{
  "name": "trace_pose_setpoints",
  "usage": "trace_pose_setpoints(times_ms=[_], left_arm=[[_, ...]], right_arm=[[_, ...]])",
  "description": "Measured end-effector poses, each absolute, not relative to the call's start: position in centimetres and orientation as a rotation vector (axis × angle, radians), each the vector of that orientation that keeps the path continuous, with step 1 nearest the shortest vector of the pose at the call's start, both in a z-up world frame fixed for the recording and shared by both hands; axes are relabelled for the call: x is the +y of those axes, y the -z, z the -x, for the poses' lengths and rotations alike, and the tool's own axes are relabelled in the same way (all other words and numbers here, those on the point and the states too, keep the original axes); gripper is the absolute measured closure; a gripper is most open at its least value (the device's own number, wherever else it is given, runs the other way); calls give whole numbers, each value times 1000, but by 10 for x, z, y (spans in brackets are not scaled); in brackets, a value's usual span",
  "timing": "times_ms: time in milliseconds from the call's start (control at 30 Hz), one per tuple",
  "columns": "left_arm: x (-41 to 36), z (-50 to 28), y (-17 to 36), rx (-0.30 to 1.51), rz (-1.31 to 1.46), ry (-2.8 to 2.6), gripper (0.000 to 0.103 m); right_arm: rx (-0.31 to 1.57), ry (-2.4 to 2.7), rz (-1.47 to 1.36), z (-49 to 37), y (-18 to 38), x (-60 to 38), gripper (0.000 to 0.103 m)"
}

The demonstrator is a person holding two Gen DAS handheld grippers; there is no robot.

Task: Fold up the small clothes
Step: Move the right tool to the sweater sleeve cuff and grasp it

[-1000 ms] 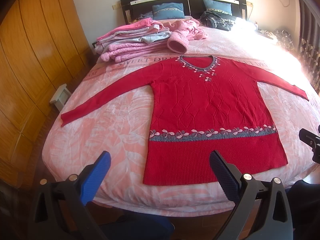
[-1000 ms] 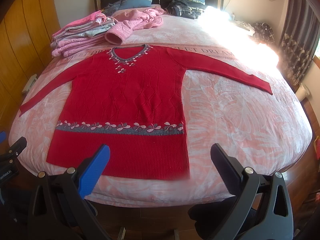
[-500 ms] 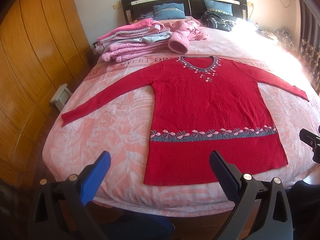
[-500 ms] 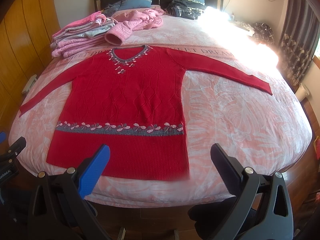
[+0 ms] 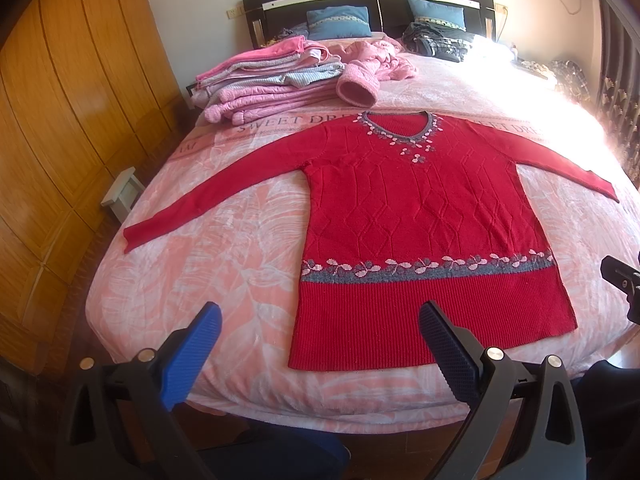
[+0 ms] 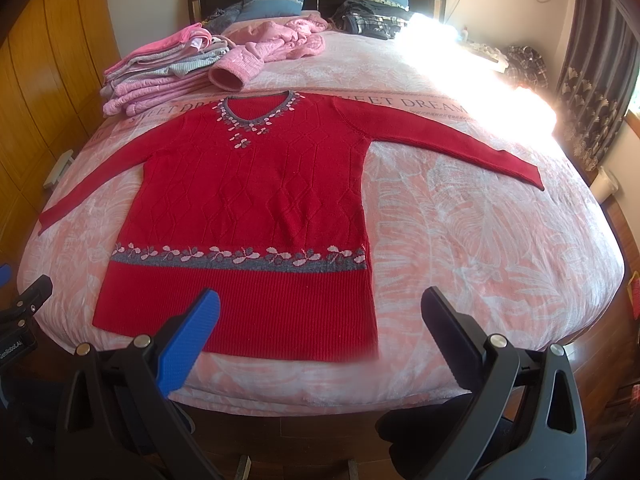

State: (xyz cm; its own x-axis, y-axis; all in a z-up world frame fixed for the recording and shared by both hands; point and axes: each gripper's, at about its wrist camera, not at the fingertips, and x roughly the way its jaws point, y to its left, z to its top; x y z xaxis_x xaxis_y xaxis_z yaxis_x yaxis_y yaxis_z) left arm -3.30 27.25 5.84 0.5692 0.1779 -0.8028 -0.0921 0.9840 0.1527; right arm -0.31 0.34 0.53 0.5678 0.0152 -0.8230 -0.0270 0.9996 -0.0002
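A red knitted sweater (image 5: 416, 208) (image 6: 256, 192) with a grey flowered band and trimmed neckline lies flat, front up, on the pink bed, both sleeves spread outward. My left gripper (image 5: 320, 320) hovers open over the foot of the bed, near the sweater's lower left hem corner, holding nothing. My right gripper (image 6: 320, 308) is open too, above the hem's lower right corner, empty. Each gripper shows at the edge of the other's view.
A stack of folded pink and grey clothes (image 5: 272, 76) sits at the bed's far left, with a crumpled pink garment (image 5: 372, 68) beside it. Dark clothes (image 6: 372, 16) and blue pillows (image 5: 340, 22) lie by the headboard. A wooden wardrobe (image 5: 60, 120) stands left, curtains (image 6: 592, 92) right.
The left wrist view has shifted very slightly; the sweater sits a little lower in frame. Both grippers stay open and the sweater has not moved.
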Motion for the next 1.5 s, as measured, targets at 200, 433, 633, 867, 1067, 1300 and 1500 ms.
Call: trace_pose_setpoints(times_ms=[200,433,633,867,1067,1300,1500], left_arm=[[272,33,-58,952,-98,-159,4],[272,33,-58,951,-99,-159,4],[278,16,-52,964,-84,-172,4],[269,-41,-43,1014,-47,-195,4],[252,-106,-36,1039,27,-188,4],[230,-181,-14,1020,55,-211,4],[223,-226,5,995,79,-232,4]], right_arm=[[966,-25,13,3,-5,3,3],[966,-23,8,2,-6,2,3],[982,23,-17,-22,-7,-17,3],[1061,126,-127,-81,10,-75,3],[1090,182,-150,-143,27,-134,3],[1090,220,-241,-211,50,-233,3],[1110,252,-426,-266,93,-326,3]])
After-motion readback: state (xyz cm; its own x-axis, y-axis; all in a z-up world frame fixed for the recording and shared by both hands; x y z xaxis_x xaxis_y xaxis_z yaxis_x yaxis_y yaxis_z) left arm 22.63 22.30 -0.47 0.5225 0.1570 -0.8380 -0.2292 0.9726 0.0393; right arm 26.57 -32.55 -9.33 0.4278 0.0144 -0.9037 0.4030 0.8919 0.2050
